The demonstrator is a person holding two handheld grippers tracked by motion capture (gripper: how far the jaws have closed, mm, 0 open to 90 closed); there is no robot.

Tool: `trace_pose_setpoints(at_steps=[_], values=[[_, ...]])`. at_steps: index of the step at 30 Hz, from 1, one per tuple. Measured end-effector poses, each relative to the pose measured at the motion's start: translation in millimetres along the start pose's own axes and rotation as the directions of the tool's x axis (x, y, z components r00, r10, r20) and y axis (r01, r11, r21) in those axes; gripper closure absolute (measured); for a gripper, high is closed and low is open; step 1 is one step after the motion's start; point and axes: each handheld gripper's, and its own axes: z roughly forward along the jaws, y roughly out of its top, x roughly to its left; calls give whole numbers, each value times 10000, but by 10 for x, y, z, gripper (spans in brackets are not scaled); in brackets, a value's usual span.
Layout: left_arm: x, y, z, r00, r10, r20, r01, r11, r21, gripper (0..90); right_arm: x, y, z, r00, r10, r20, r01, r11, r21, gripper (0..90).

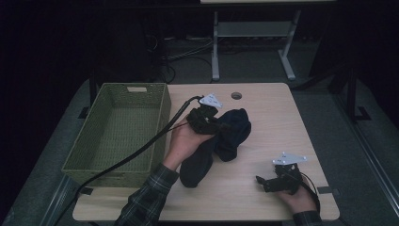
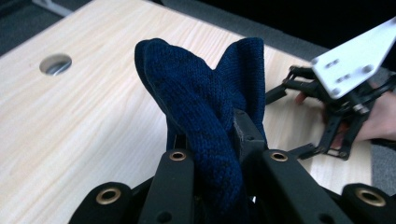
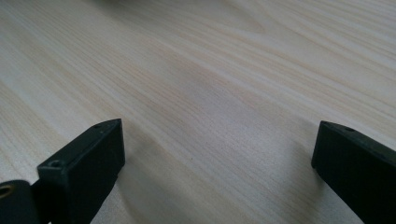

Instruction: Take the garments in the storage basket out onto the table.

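left gripper [image 2: 212, 140] clamped on dark blue sock [image 2: 205, 107], perhaps two; right gripper [image 3: 217, 154] wide, empty

No readable text, label, brand, number or sign appears anywhere in these views.

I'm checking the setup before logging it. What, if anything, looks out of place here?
Nothing stands out. The dark blue sock is bunched in the left gripper, the green basket sits square, and the right gripper rests open.
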Motion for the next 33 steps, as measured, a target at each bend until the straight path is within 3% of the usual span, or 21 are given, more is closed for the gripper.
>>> trace_pose_setpoints(at_steps=[6,10,17,24,33], values=[[40,-82,62,9997,-218,56,219,9997,-117,792,-1,0,1,10000,-8,3,8,10000,-3,24],[37,-102,71,9999,-142,22,142,9999,-91,770,-1,0,1,10000,-8,4,8,10000,-2,24],[45,-110,35,9997,-100,-241,97,9998,-151,565,0,0,1,10000,-9,6,9,10000,0,24],[65,-136,-137,9983,-152,-556,139,9996,-242,401,-1,0,1,10000,-30,3,30,10000,-7,24],[28,-257,-442,9908,-178,-1344,149,9996,-221,332,0,0,0,10000,-12,3,12,10000,1,24]])
